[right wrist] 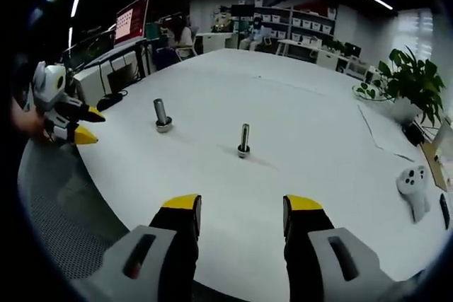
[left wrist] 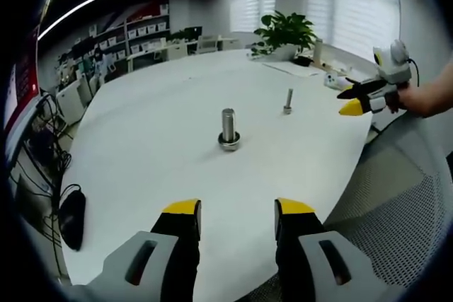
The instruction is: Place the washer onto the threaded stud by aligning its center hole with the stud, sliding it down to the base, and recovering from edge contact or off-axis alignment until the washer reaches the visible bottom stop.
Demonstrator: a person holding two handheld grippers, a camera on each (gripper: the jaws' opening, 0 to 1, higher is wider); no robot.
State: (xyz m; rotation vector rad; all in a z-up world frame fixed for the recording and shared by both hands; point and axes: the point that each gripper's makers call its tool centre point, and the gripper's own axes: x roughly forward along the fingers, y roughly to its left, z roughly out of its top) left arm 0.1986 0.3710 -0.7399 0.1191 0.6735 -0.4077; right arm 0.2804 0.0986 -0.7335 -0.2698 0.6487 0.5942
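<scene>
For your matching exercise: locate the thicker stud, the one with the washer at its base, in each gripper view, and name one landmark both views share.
Left gripper view: the thicker stud stands near picture centre, above the left gripper.
Right gripper view: it stands left of centre, left of the thin stud.
Shared landmark: the potted plant at the white table edge.

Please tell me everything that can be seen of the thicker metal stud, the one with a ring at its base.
The thick stud is a short grey metal cylinder standing upright on the white table. A wider metal ring, probably the washer, lies around its foot. Threads are too small to make out. A thinner stud stands apart from it. Nothing grips it; both grippers hang back, open.
</scene>
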